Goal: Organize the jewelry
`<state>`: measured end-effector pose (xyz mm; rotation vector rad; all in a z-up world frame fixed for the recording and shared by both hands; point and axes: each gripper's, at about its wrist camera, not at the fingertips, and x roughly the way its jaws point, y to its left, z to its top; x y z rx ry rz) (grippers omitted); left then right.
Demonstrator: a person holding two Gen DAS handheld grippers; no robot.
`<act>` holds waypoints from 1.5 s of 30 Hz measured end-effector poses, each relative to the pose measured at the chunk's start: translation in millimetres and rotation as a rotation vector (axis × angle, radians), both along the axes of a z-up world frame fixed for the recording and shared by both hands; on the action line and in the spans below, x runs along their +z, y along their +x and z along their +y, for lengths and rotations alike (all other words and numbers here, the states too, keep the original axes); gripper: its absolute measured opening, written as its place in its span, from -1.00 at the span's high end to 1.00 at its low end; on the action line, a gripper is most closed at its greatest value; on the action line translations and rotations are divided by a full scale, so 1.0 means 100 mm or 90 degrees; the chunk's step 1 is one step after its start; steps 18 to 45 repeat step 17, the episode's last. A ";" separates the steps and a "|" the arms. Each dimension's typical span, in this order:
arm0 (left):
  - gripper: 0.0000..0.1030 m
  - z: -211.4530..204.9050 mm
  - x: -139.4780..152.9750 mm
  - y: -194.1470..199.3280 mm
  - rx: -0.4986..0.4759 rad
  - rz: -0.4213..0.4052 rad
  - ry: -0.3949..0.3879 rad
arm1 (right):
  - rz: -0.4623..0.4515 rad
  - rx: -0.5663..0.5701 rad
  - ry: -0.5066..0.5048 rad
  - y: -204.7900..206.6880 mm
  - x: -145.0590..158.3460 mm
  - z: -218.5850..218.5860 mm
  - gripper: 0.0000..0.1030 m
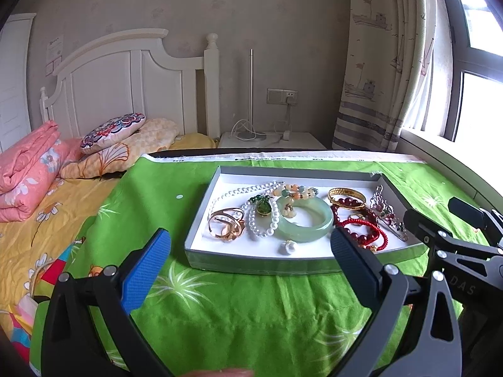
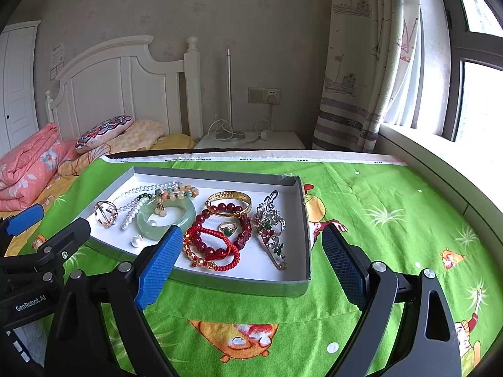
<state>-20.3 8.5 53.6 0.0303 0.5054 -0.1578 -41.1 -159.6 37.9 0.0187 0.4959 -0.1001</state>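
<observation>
A shallow grey tray [image 1: 201,207] [image 2: 303,207] with a white floor sits on the green cloth. It holds a jade bangle [image 1: 303,220] [image 2: 166,216], a pearl strand [image 1: 262,220] [image 2: 132,204], a gold bangle [image 1: 345,196] [image 2: 228,202], red bead bracelets [image 1: 364,229] [image 2: 209,245], a silver brooch [image 1: 385,210] [image 2: 270,223], a rose-gold ring piece [image 1: 226,224] [image 2: 106,212] and a green-stone ring [image 2: 228,229]. My left gripper [image 1: 250,257] is open and empty, just before the tray's near edge. My right gripper [image 2: 253,251] is open and empty over the tray's near right corner.
The green cartoon cloth [image 1: 235,308] [image 2: 393,207] covers the table. A bed with pillows and a pink quilt [image 1: 28,166] lies to the left. A white nightstand [image 1: 270,139] stands behind. A curtain and window sill [image 2: 440,157] are to the right.
</observation>
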 end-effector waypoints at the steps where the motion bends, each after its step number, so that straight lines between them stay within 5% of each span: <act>1: -0.96 0.00 0.00 0.00 -0.002 0.001 -0.001 | 0.000 0.000 0.000 0.00 0.00 0.00 -0.68; 9: -0.96 -0.04 -0.03 -0.01 0.007 0.029 0.013 | 0.014 0.010 0.014 0.03 -0.01 -0.03 -0.68; 17: -0.96 0.02 -0.33 0.00 0.012 0.213 0.063 | 0.235 0.081 0.019 0.02 -0.35 -0.01 -0.68; 45: -0.96 0.02 -0.33 0.00 0.012 0.213 0.063 | 0.235 0.081 0.019 0.02 -0.35 -0.01 -0.68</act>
